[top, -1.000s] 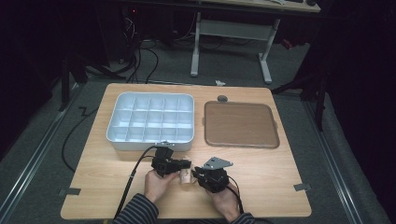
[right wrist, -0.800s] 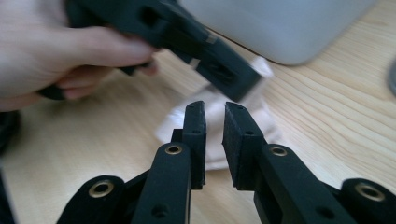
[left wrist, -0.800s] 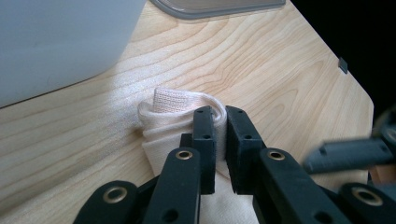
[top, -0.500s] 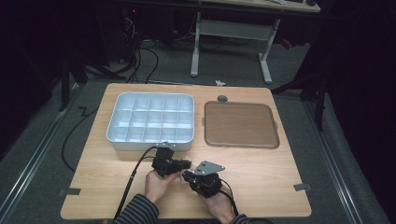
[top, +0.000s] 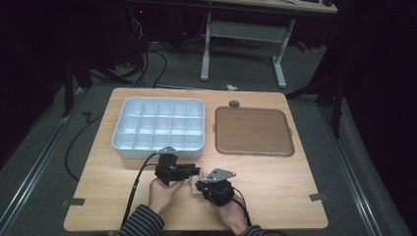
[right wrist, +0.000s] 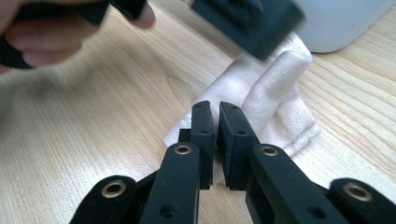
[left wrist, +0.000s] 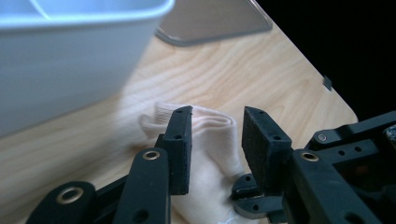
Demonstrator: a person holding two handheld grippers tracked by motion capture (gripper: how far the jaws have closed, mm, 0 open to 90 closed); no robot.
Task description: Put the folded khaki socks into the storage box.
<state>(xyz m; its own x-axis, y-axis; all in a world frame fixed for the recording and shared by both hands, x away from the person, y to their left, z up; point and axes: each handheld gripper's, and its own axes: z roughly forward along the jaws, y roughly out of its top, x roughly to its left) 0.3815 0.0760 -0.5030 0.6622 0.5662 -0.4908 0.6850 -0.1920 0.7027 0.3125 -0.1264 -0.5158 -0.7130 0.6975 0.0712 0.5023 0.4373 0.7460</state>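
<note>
A small cream sock (top: 194,183) lies folded on the near part of the wooden table (top: 275,187), just near of the white divided tray (top: 160,127). Both grippers meet over it.

The left gripper (top: 191,170) comes in from the left, held in the person's left hand (top: 164,191). Its jaws have just been opening. In the left gripper view they stand apart, one on each side of the sock's (left wrist: 210,154) ribbed, folded end, and the pads do not press on the cloth. The tray's white wall (left wrist: 70,70) rises close on the left of that view.

The right gripper (top: 200,186) sits just right of the sock, held in the right hand (top: 231,214), with a grey three-cornered plate (top: 220,174) on top. Its jaws have just been closing. In the right gripper view (right wrist: 215,121) they stand nearly together with a thin slit between them, at the near edge of the sock (right wrist: 275,102). Whether a fold of cloth is caught between the pads cannot be told from that view. The left gripper's dark pad (right wrist: 247,21) hangs blurred over the far end of the sock there.

Right of the tray lies a flat brown tray (top: 253,130) with a pale rim, well apart from the sock. A small grey round thing (top: 234,103) sits just beyond its far edge. The person's striped sleeve (top: 142,223) shows at the near edge of the table.
</note>
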